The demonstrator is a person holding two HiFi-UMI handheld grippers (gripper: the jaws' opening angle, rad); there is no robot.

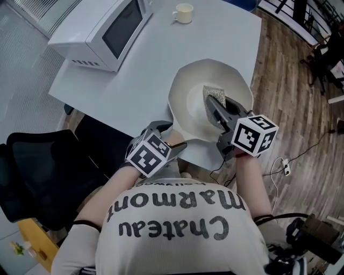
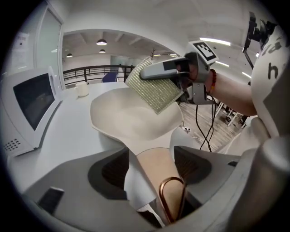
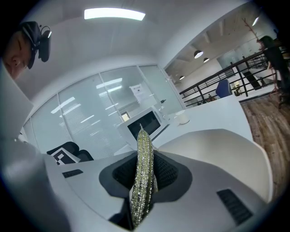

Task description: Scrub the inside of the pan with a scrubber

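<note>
A cream pan (image 1: pixel 199 96) sits on the white table (image 1: pixel 134 80) near its front edge. Its beige handle (image 2: pixel 158 172), with a copper loop at the end, points toward me. My left gripper (image 1: pixel 174 135) is open, and the handle lies between its pads (image 2: pixel 192 165) without being pressed. Over the right part of the pan's bowl, my right gripper (image 1: pixel 214 107) is shut on a flat, glittery green-gold scrubber (image 1: pixel 214 94). The left gripper view shows the scrubber (image 2: pixel 154 90) hanging above the pan (image 2: pixel 131 120). In the right gripper view the scrubber (image 3: pixel 144 149) stands edge-on between the jaws.
A white microwave (image 1: pixel 107 32) stands at the table's back left, and a small cream cup (image 1: pixel 184 13) at the far edge. A black office chair (image 1: pixel 37 172) is at my left. Cables and a plug (image 1: pixel 282 164) lie on the wooden floor to the right.
</note>
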